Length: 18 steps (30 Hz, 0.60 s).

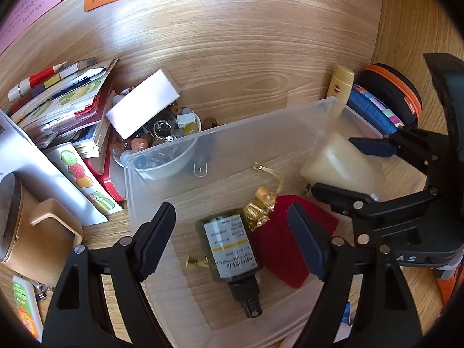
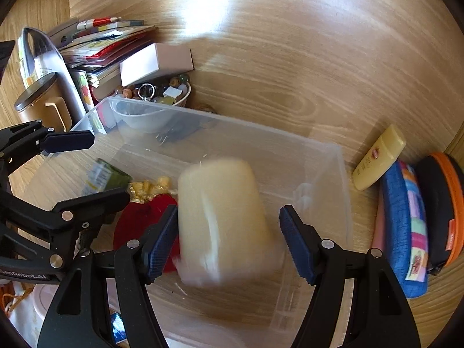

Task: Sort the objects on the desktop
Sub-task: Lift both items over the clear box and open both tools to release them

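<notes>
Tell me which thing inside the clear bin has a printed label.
The dark green bottle, lying on its side with a white label; the red pouch and cream candle beside it carry none.

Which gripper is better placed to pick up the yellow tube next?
Right gripper, probably: the yellow tube lies outside the bin's right wall, on its side; the left gripper hovers over the bottle.

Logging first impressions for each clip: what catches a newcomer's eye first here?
A clear plastic bin fills the desk's middle, holding a red velvet pouch, a dark green bottle and a blurred cream candle. The open right gripper brackets the candle; the open left gripper hovers over the bottle.
</notes>
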Motion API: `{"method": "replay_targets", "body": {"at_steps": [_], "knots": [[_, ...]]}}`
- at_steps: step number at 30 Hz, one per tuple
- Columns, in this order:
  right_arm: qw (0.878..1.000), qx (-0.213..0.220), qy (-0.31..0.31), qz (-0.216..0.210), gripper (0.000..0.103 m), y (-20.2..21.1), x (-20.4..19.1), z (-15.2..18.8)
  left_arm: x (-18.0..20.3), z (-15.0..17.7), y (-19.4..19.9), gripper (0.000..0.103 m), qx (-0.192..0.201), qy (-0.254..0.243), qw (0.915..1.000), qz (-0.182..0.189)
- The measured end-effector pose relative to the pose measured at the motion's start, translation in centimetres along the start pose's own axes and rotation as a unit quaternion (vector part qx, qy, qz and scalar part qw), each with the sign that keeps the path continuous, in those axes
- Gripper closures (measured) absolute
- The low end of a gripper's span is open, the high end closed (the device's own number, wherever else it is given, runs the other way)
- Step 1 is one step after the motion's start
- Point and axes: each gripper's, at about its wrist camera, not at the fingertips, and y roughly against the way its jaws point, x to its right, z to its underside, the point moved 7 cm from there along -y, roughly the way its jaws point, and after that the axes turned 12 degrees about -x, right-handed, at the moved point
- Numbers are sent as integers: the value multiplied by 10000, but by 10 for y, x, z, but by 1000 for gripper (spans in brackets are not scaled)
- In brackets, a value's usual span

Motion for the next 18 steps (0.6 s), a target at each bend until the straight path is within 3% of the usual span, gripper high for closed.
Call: {"method": "replay_targets", "body": {"at_steps": [7,18], "knots": [[9996,261,43,42,31,20,3,-1,1,4,4,13,68,-95,9999,-24],[9984,479,-23,306,20,39,17,-2,-1,4,16,12,173,-87,9998,-33]]}}
